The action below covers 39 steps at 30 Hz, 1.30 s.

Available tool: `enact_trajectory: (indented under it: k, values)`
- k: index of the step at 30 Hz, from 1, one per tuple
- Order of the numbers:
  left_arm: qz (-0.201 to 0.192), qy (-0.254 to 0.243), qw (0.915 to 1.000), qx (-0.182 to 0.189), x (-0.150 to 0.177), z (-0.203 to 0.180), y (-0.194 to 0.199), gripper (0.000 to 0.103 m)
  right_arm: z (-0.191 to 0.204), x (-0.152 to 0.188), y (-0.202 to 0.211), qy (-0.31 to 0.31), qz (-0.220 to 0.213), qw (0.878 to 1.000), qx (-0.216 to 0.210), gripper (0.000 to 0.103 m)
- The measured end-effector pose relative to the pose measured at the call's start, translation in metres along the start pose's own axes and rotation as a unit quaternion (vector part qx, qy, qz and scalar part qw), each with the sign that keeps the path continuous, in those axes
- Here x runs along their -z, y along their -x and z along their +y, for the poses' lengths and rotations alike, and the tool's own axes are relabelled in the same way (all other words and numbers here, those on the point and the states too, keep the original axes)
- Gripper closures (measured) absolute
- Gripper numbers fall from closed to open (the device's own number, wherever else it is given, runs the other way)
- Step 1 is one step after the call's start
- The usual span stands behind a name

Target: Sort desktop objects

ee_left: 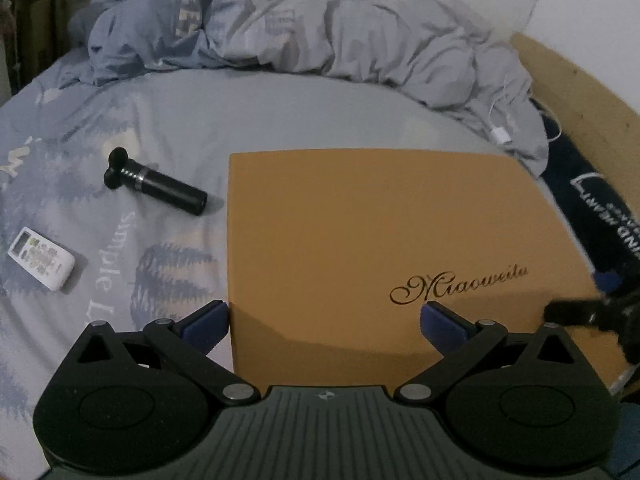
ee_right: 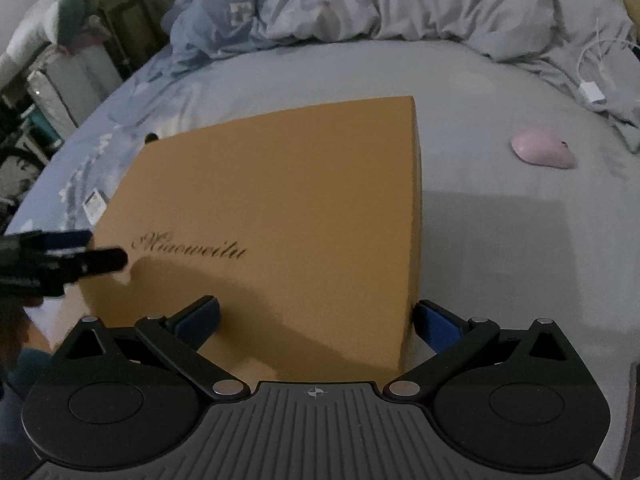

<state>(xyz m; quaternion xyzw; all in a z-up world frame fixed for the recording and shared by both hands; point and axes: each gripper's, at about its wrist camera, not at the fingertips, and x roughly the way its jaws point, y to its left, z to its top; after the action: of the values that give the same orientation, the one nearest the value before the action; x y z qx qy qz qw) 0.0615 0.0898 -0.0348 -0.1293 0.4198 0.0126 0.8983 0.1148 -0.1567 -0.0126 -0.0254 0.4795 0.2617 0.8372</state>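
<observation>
Sorting looks barely begun: box lid closed, loose items scattered on bed
Tan box with script logo directly ahead of both grippers
Left gripper spread, straddling box's near-left corner
Right gripper spread at near-right corner
Black cylindrical device and white remote lie far left of left gripper
Pink mouse ahead-right of right gripper
</observation>
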Motion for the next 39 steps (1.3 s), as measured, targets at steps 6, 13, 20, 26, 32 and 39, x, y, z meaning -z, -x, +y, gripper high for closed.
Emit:
enact_trajectory:
  k: [6, 13, 20, 26, 32, 39]
  values:
    - [0.009, 0.016, 0.9998, 0.007, -0.003, 0.004, 0.002, 0.000, -0.016, 0.002, -0.007, -0.014, -0.016, 0.999, -0.026, 0.000]
    - [0.003, 0.018, 0.9998, 0.013, -0.003, 0.001, 0.007, 0.000, -0.047, 0.011, -0.010, -0.065, -0.022, 0.994, -0.080, 0.000]
    - [-0.013, -0.021, 0.9966, 0.078, -0.005, -0.030, 0.018, 0.000, -0.060, 0.012, -0.002, -0.075, -0.026, 0.995, -0.065, 0.000]
    - [-0.010, -0.018, 0.9986, 0.049, 0.003, -0.021, 0.016, 0.000, -0.079, 0.014, 0.005, -0.088, -0.036, 0.994, -0.059, 0.000]
    - [-0.022, 0.027, 0.9993, -0.011, 0.000, 0.013, 0.023, 0.000, -0.090, 0.018, 0.005, -0.096, -0.042, 0.992, -0.066, 0.000]
    - [0.007, -0.006, 1.0000, 0.003, 0.003, -0.007, 0.012, 0.000, -0.079, 0.009, 0.009, -0.061, -0.037, 0.997, -0.028, 0.000]
